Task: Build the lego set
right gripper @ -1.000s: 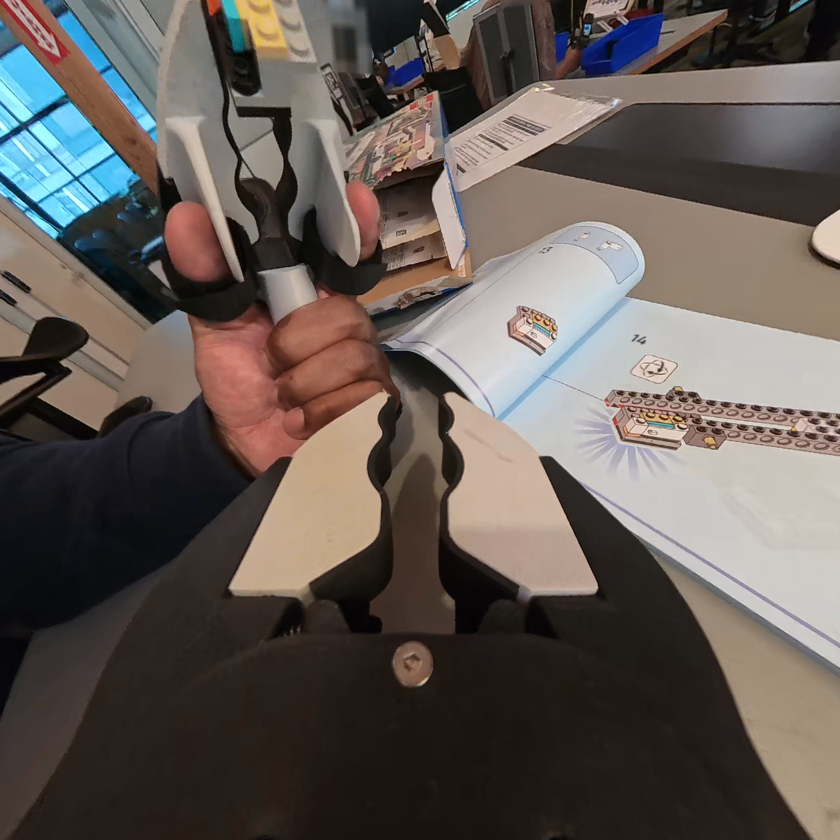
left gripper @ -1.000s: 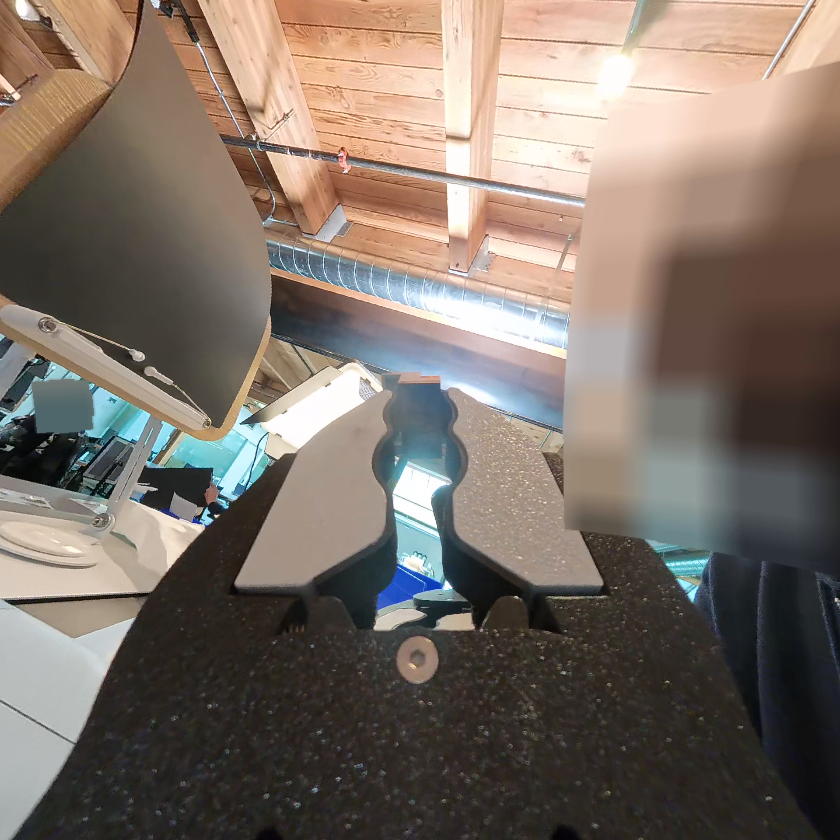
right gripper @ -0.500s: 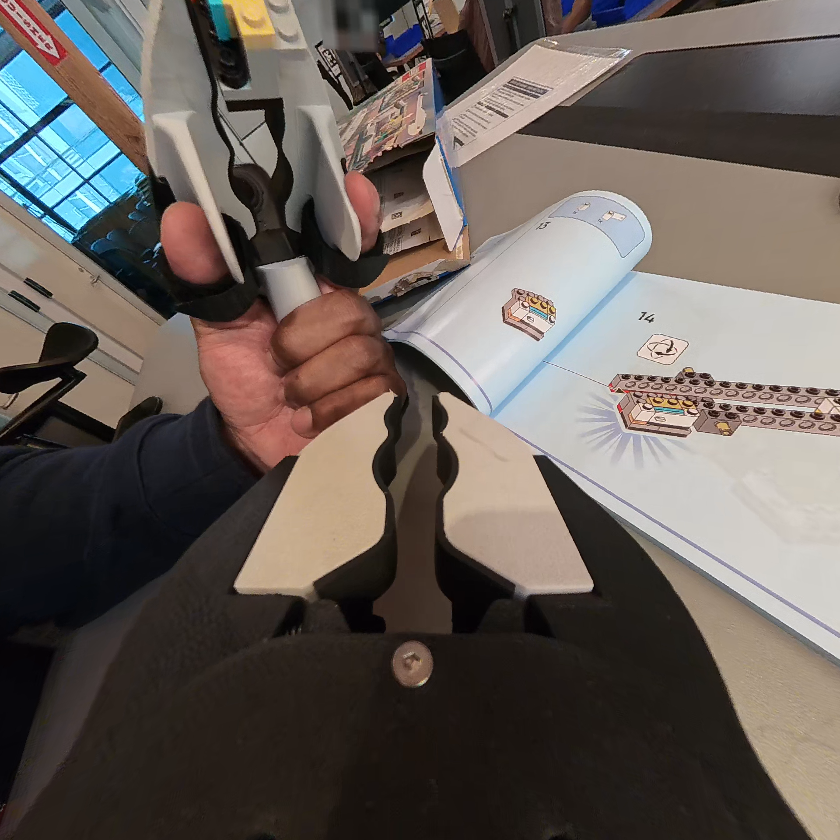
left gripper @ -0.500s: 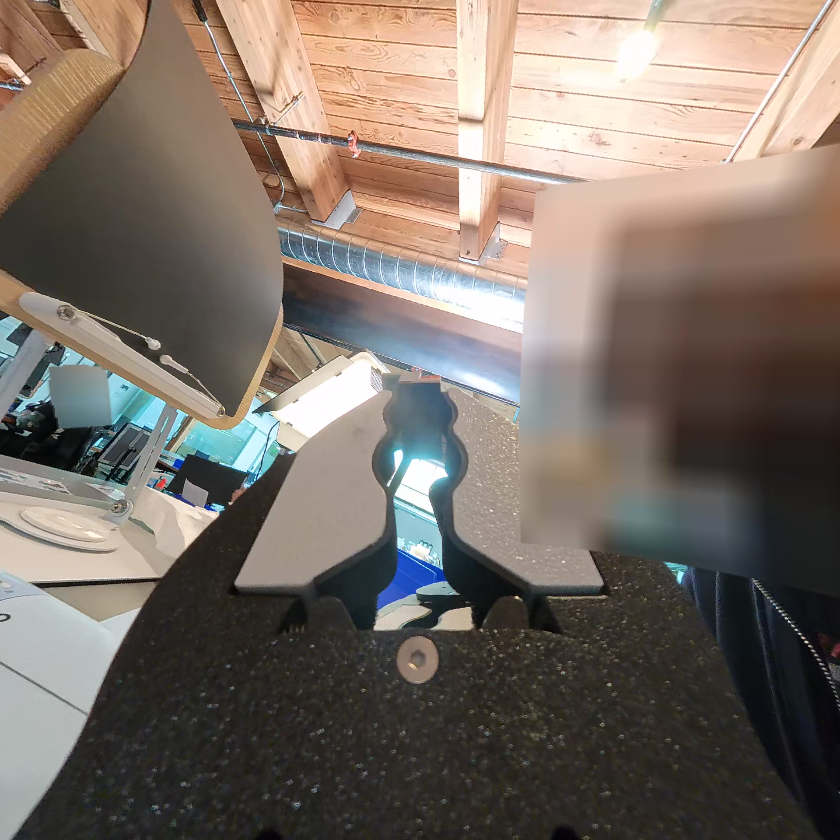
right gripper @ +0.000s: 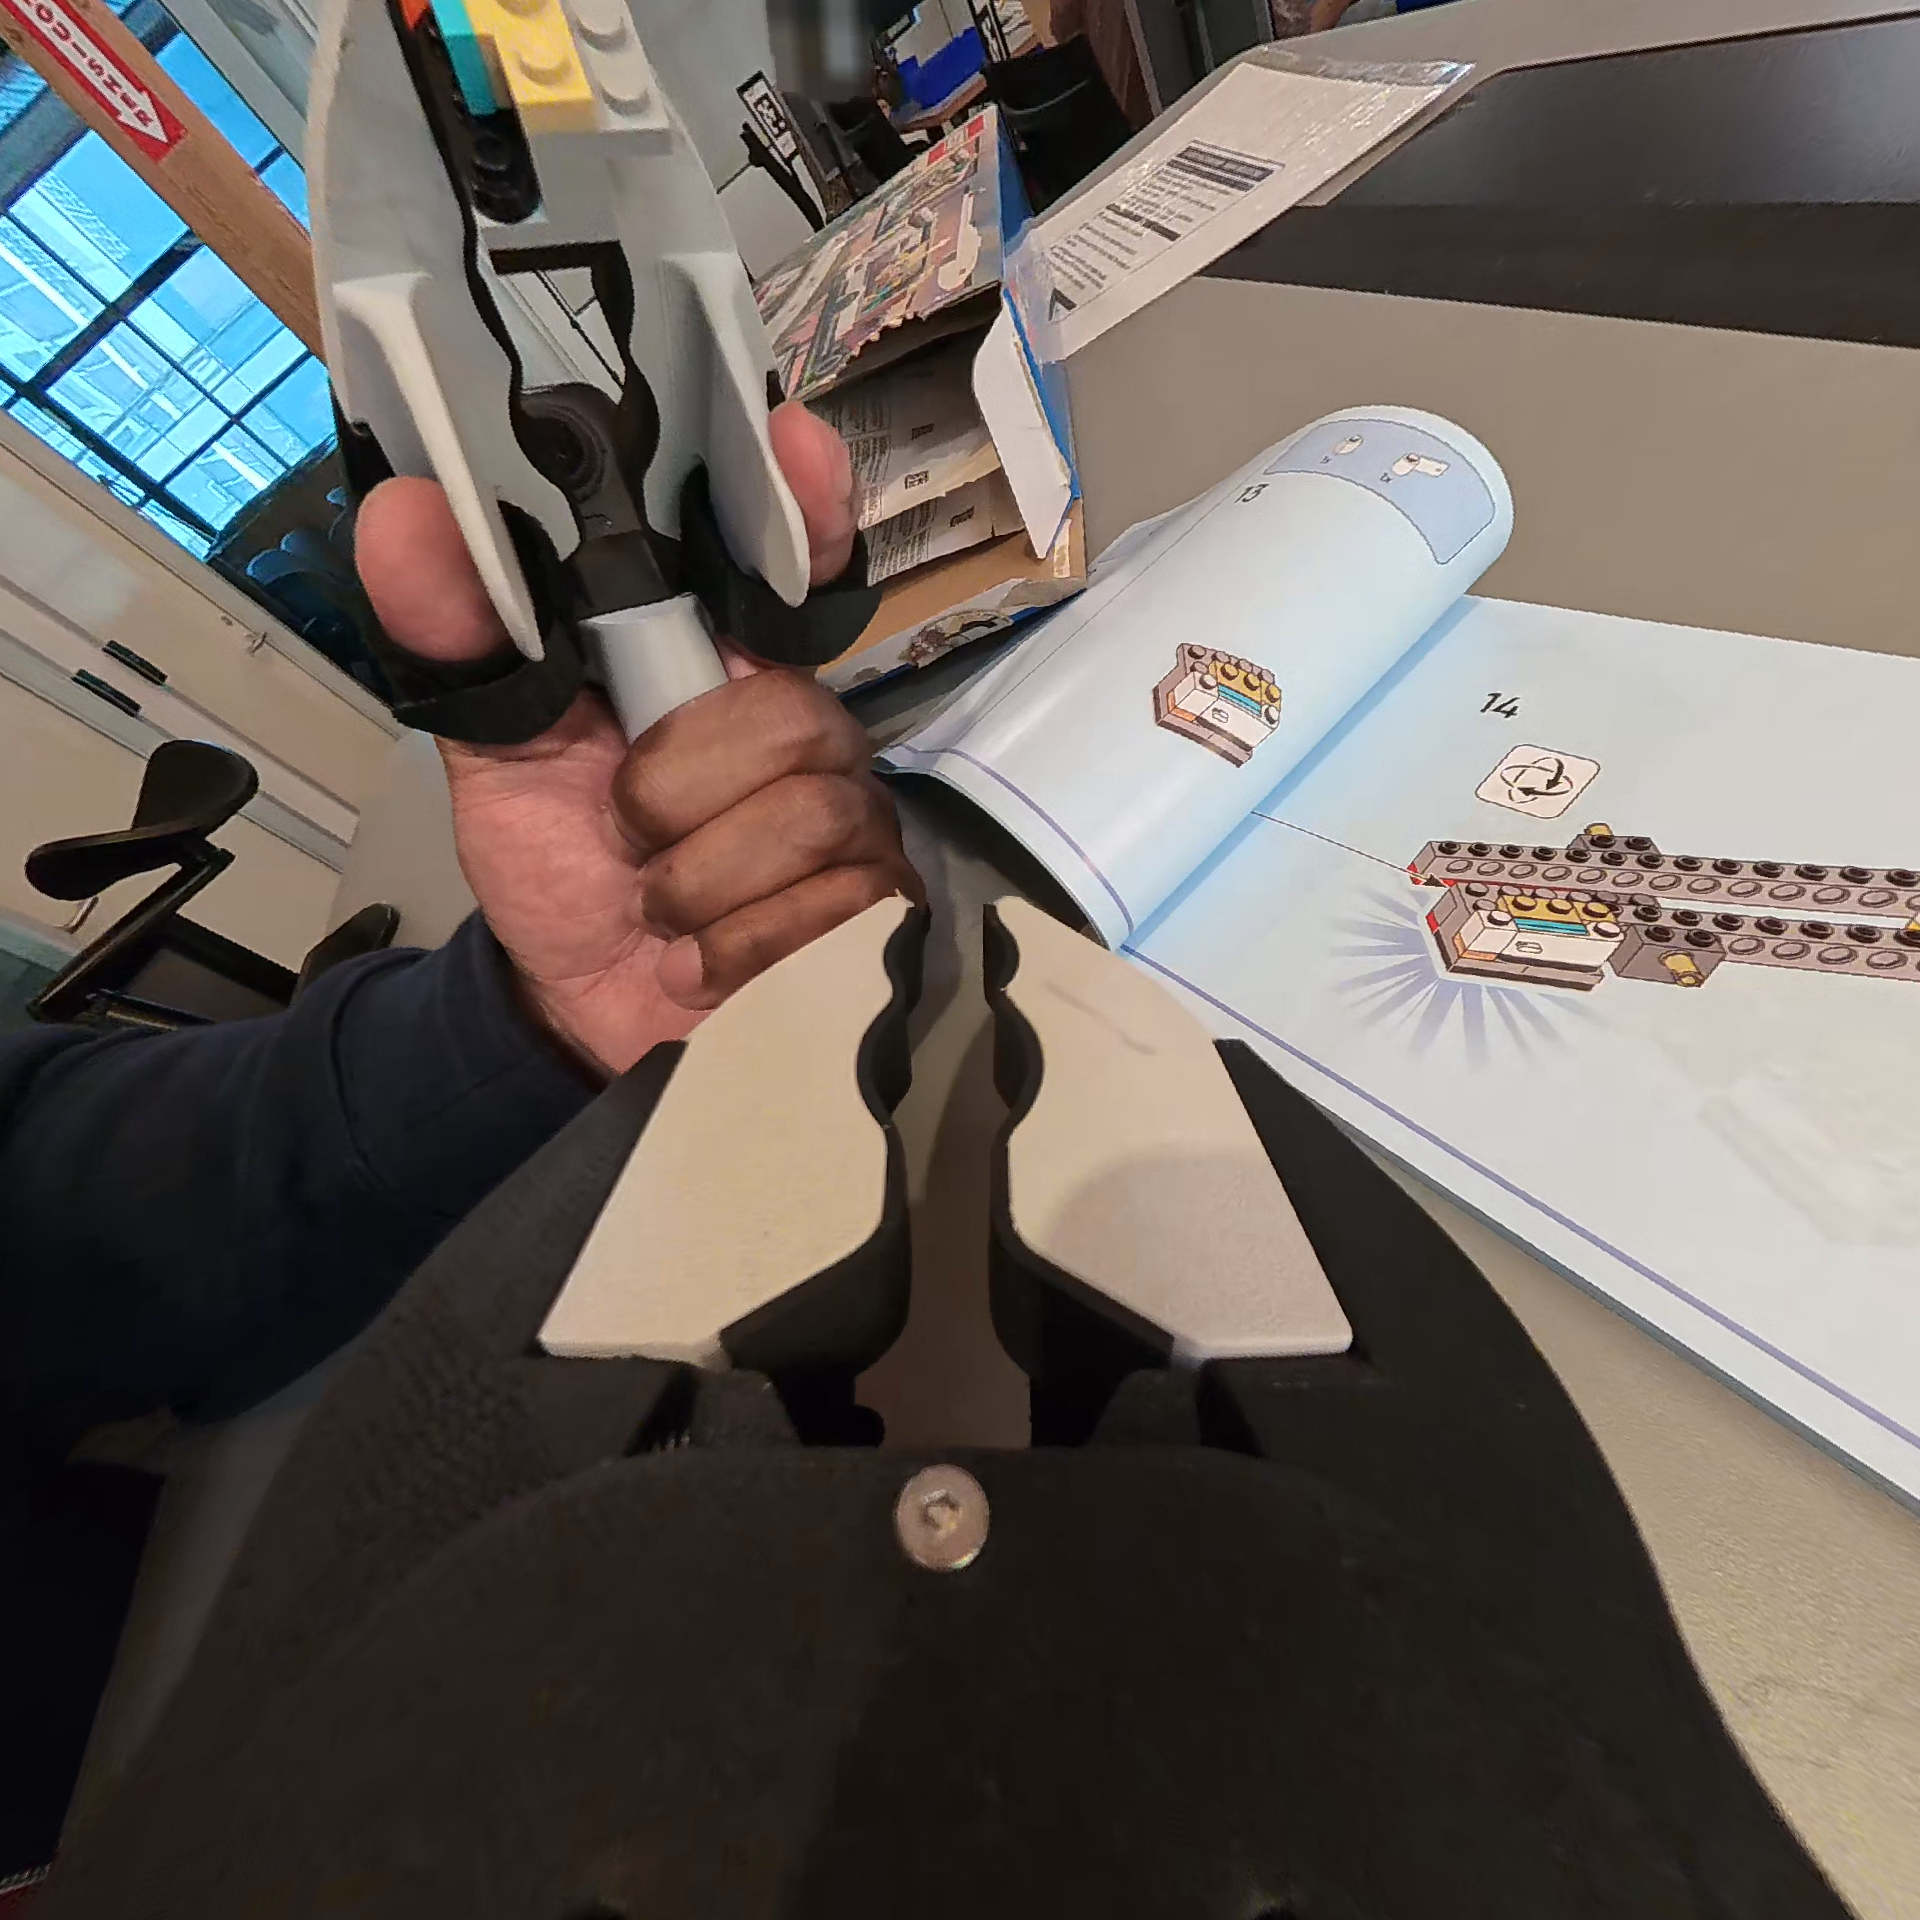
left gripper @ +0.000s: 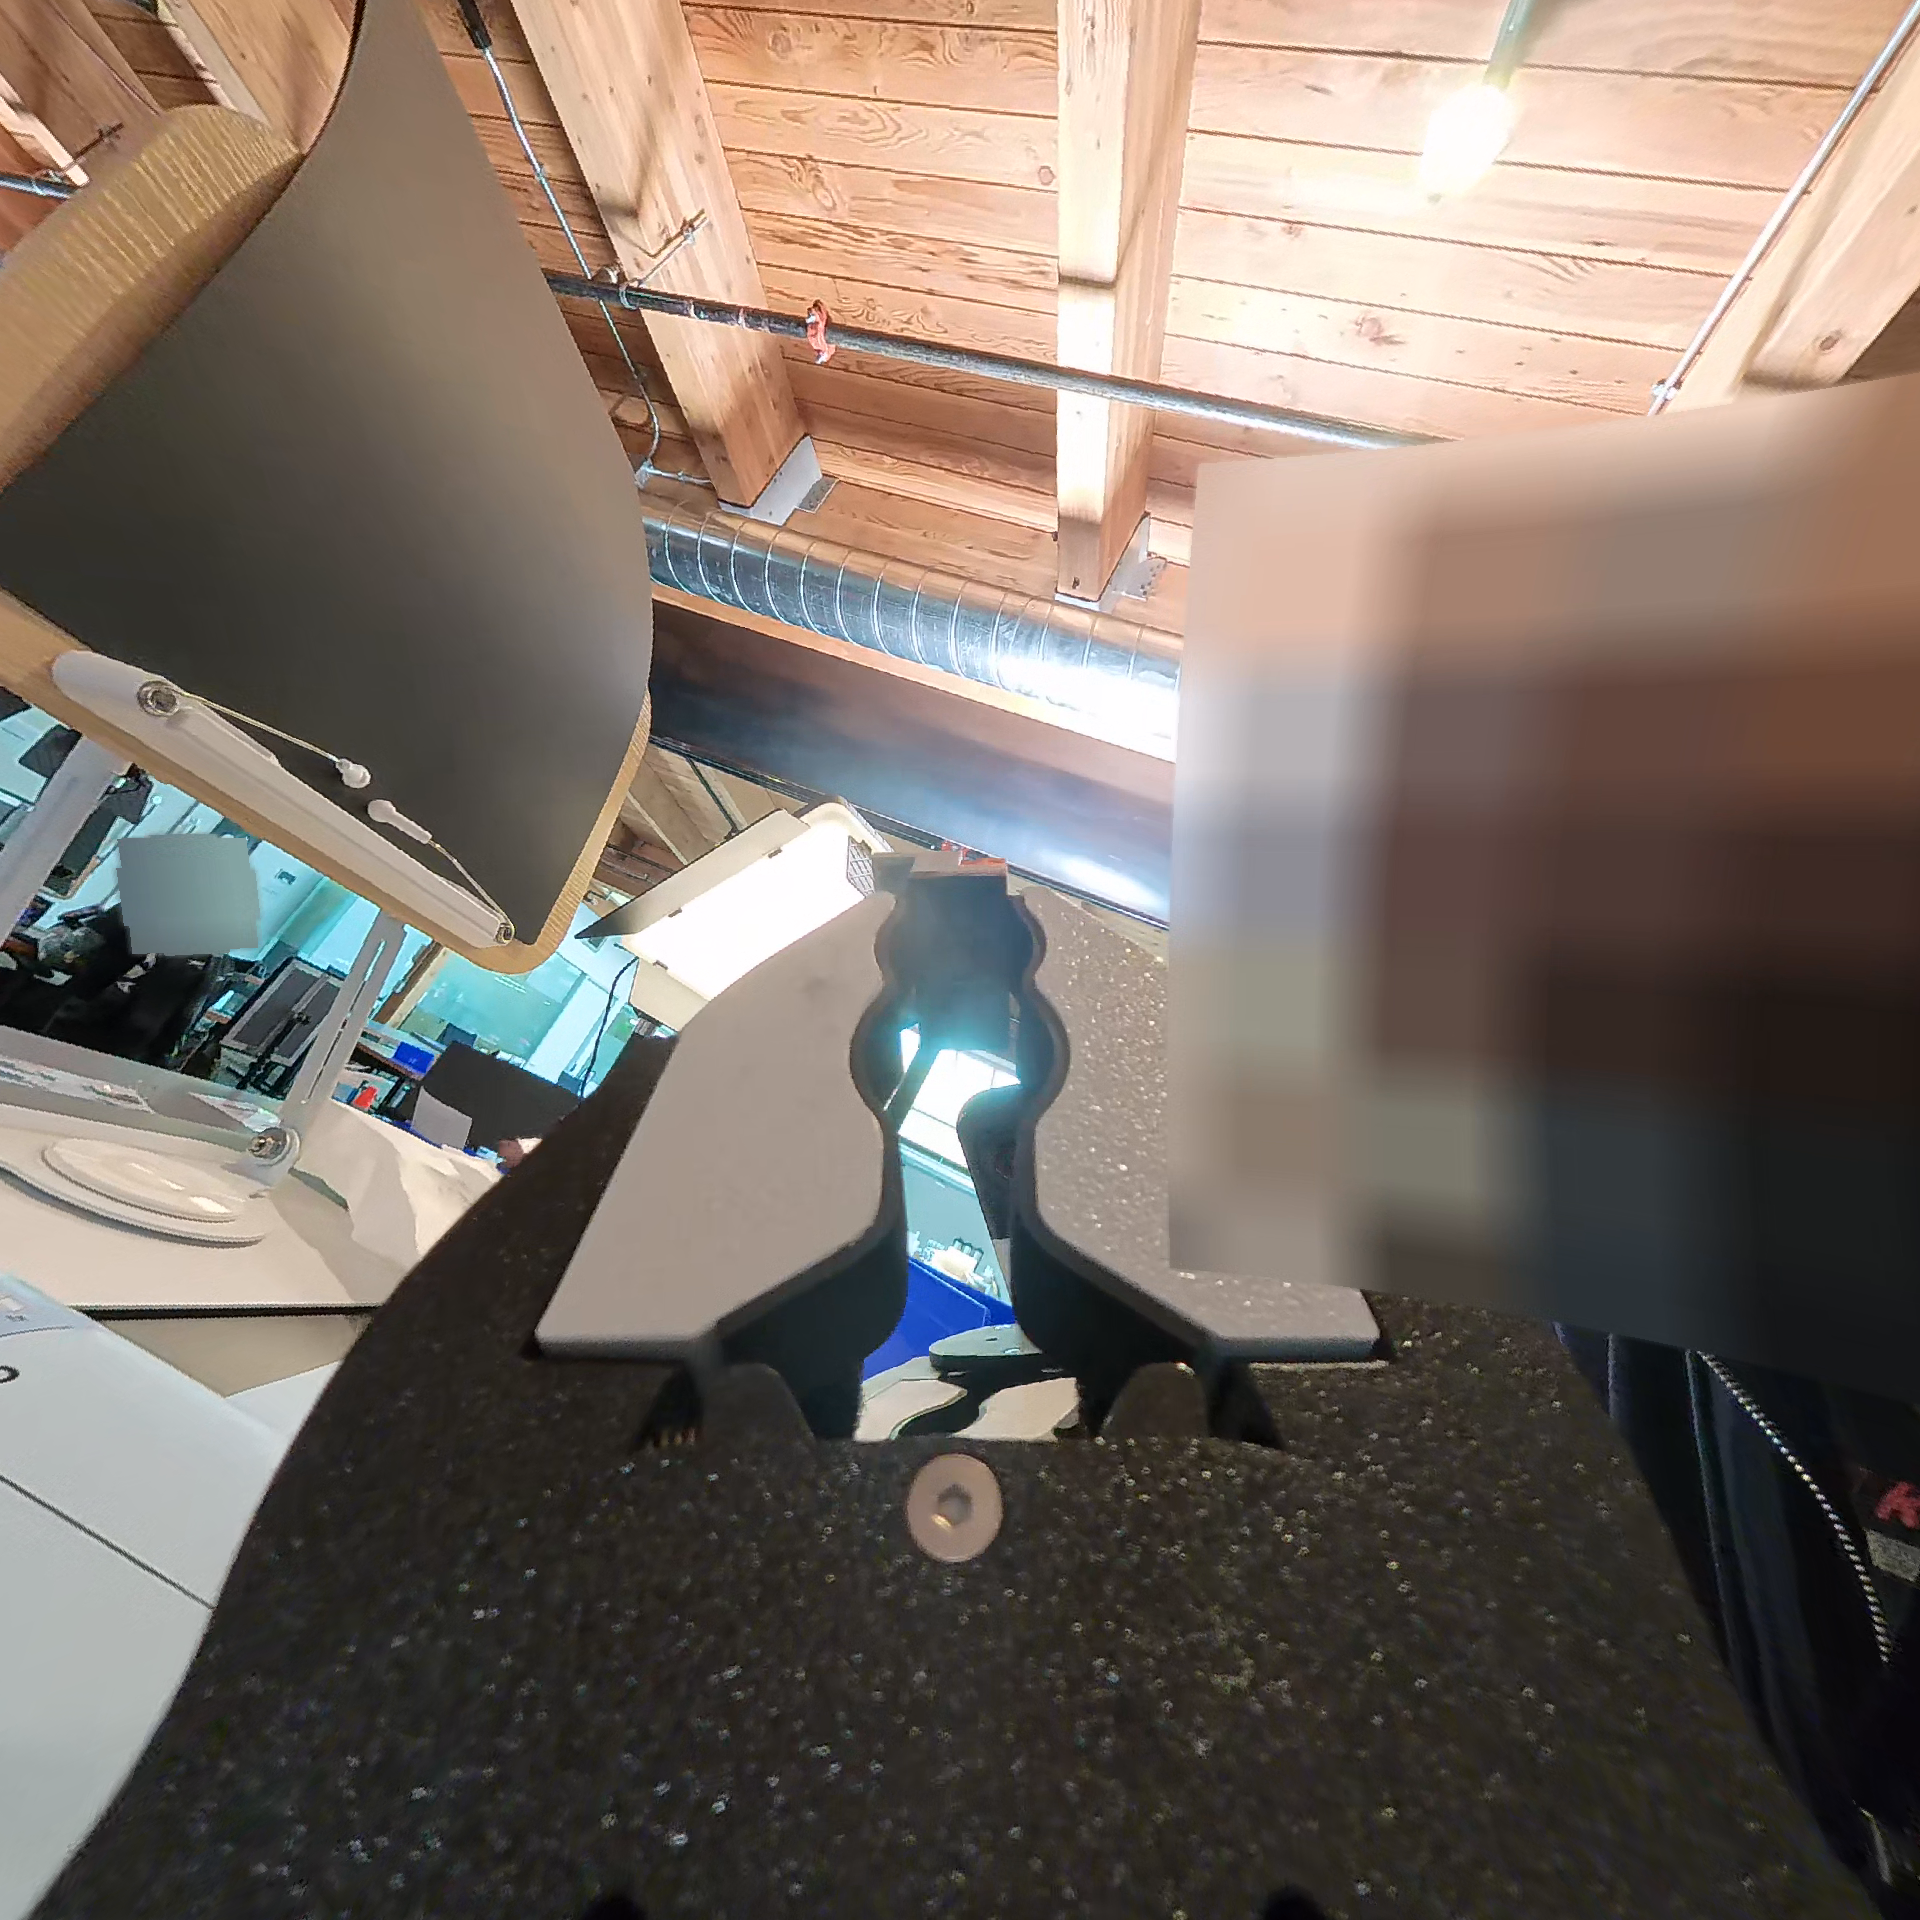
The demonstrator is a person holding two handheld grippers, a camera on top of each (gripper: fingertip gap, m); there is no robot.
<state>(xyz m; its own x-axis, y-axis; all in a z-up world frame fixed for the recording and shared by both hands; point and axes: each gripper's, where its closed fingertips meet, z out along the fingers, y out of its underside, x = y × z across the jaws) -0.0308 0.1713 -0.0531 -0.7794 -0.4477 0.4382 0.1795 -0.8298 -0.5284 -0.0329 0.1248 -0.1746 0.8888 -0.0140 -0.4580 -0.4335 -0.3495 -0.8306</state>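
Fingers of the left gripper (right gripper: 540,114), raised above the open instruction booklet (right gripper: 1558,1091) in a hand (right gripper: 665,831), are clamped on a small brick assembly (right gripper: 540,62) of yellow, teal and grey pieces. Just left of the booklet's fold, the right gripper (right gripper: 951,920) hangs over the grey table (right gripper: 1299,416), jaws slightly apart with nothing between them.

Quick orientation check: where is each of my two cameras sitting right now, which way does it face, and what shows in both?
Left wrist view: on the left gripper, tilted up at the wooden ceiling; its fingers clamp a small brick assembly; a dark sleeve at the right edge.
Right wrist view: on the right gripper, aimed down at the open instruction booklet; nothing between its fingers; the left hand shows.
Shared: the left gripper and its bricks.
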